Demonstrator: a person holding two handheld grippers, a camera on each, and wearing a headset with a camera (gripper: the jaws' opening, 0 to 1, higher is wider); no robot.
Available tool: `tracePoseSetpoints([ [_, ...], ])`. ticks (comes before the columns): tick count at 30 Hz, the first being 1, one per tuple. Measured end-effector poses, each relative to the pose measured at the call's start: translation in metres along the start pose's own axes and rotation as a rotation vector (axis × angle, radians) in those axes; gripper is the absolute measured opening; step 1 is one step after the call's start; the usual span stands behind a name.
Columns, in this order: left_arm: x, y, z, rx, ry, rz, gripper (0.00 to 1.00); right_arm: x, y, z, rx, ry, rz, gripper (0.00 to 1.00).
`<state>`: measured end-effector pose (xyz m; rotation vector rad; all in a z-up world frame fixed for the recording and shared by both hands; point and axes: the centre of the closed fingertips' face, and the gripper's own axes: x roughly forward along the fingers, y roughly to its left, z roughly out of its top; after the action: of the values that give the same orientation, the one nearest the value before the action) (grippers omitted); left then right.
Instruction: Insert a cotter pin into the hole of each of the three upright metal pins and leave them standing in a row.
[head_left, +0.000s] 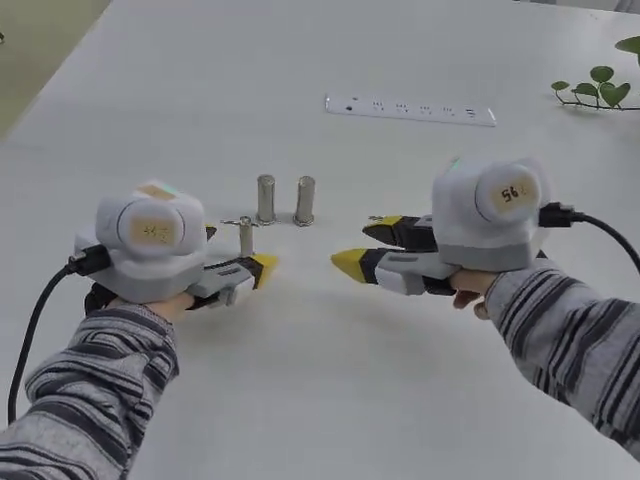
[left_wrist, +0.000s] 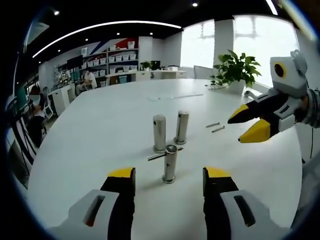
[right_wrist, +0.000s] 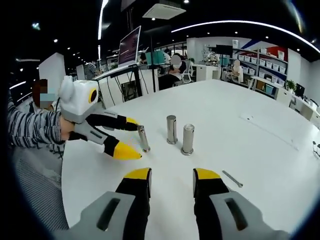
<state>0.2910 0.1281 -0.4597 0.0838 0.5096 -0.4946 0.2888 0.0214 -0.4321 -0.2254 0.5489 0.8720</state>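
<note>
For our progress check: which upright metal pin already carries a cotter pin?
The front pin, nearest the left hand-held gripper: a cotter pin crosses its top; the other two pins lack one.

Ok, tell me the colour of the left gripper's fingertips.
Yellow fingertips on the left gripper, clearest in the left gripper view.

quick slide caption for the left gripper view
Open left tongs face the nearest metal pin, cotter pin through it; two bare pins behind, right tongs open alongside.
</note>
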Motion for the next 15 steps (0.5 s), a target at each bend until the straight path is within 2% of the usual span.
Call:
tracePoseSetpoints([
  [7, -0.008, -0.001, 0.004, 0.004, -0.003, -0.003, 0.64, 0.017, -0.011, 0.026, 0.012, -0.061, -0.036, 0.29],
  [11, -0.015, -0.004, 0.007, -0.029, -0.004, 0.0, 0.7, 0.032, -0.022, 0.036, 0.044, -0.083, -0.042, 0.27],
  [15, -0.022, -0.008, 0.011, -0.007, -0.004, 0.006, 0.75, 0.044, -0.023, 0.044, 0.062, -0.107, -0.054, 0.25],
])
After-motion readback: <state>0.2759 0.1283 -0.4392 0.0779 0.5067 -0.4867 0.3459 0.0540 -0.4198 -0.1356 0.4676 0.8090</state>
